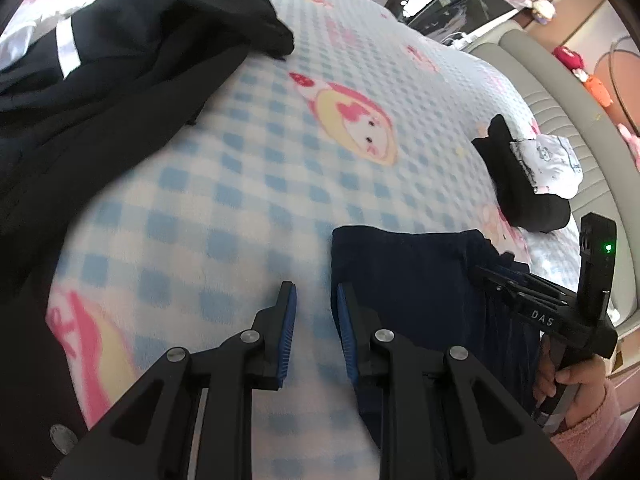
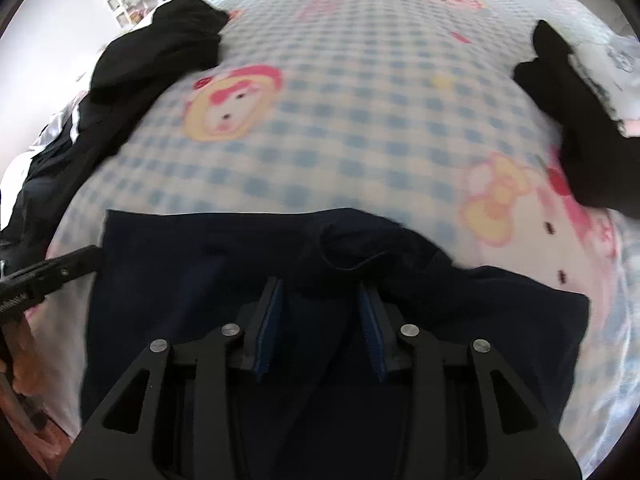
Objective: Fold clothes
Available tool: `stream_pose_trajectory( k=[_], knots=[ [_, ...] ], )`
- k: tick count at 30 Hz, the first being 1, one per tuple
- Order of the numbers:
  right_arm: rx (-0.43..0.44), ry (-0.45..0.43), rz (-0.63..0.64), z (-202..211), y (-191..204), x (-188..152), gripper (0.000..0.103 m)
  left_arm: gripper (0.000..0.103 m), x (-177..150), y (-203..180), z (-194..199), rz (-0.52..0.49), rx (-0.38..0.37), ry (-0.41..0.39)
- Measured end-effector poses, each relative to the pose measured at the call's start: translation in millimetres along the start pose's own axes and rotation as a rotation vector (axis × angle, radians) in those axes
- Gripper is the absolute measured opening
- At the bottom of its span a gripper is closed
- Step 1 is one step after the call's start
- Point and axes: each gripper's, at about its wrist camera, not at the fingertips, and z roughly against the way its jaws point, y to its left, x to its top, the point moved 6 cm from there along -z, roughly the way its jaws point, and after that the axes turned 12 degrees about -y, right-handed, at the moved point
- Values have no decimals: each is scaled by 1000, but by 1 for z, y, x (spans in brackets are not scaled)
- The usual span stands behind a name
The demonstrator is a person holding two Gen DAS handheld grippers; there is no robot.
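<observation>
A navy garment [image 2: 192,300] lies flat on the blue-check cartoon blanket [image 2: 360,120] near the bed's front edge, bunched at its far middle. My right gripper [image 2: 320,290] hovers over that bunch, jaws apart, with navy cloth below and between the pads but no visible pinch. In the left wrist view the same navy garment [image 1: 404,280] lies to the right. My left gripper [image 1: 315,292] stands open at its left edge, and only blanket [image 1: 248,184] shows between the pads. A hand in a pink sleeve [image 1: 588,432] carries the right gripper [image 1: 496,274].
A heap of black clothes [image 1: 120,64] [image 2: 160,52] covers the far left of the bed. A black item [image 1: 516,184] [image 2: 580,132] with a white printed cloth [image 1: 548,164] lies at the right. A padded bed frame [image 1: 560,100] borders the right side.
</observation>
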Motion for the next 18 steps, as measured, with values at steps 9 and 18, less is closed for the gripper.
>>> stream_pose_trajectory(
  k=[9, 18],
  knots=[
    [-23, 4, -117, 17, -64, -21, 37, 23, 5, -1, -8, 81, -122, -10],
    [-34, -148, -89, 56, -54, 11, 39, 30, 4, -23, -26, 14, -169, 30]
  ],
)
